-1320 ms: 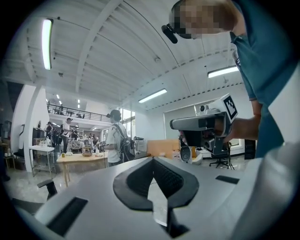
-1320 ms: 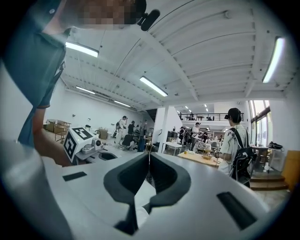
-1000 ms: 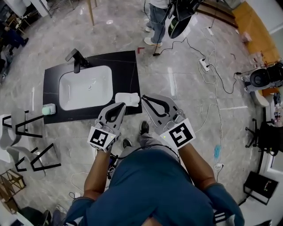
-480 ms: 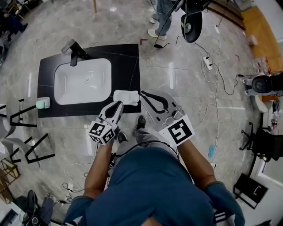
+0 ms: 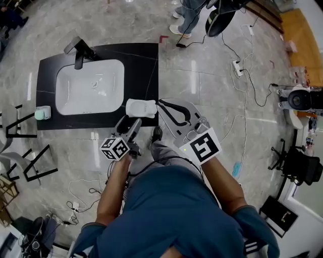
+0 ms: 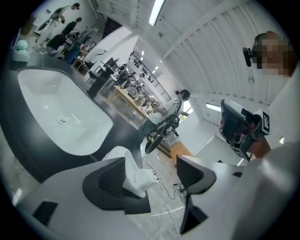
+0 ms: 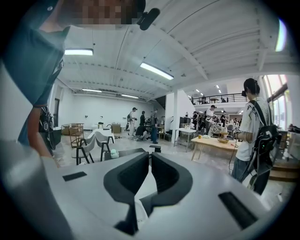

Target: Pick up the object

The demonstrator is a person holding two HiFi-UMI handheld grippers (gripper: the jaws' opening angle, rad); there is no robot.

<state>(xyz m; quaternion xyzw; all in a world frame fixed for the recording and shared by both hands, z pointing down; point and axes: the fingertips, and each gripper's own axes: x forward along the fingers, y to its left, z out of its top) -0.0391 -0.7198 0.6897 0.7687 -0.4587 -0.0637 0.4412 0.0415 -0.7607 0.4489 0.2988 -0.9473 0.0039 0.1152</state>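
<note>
A white rounded object (image 5: 141,108) lies on the near right corner of the black counter (image 5: 144,65). My left gripper (image 5: 129,124) hangs just in front of it, rolled onto its side. Its jaws have just been opening and now stand wide apart. In the left gripper view the white object (image 6: 136,174) shows past the left jaw and reaches partly into the gap of the left gripper (image 6: 152,164); no pad presses on it. My right gripper (image 5: 161,105) sits level just right of the object, jaws together and empty. The right gripper (image 7: 150,157) shows only a thin slit between its jaws.
A white sink basin (image 5: 63,80) with a black faucet (image 5: 75,50) is set into the counter, and a pale green item (image 5: 42,113) sits at its left edge. Black-framed chairs (image 5: 22,151) stand to the left. Cables and a power strip (image 5: 236,68) lie on the floor. A person (image 5: 189,15) stands beyond the counter.
My left gripper has dropped lower, rolled onto its side and opened its jaws near the white object. The right gripper has shifted a little toward the object, still shut.
</note>
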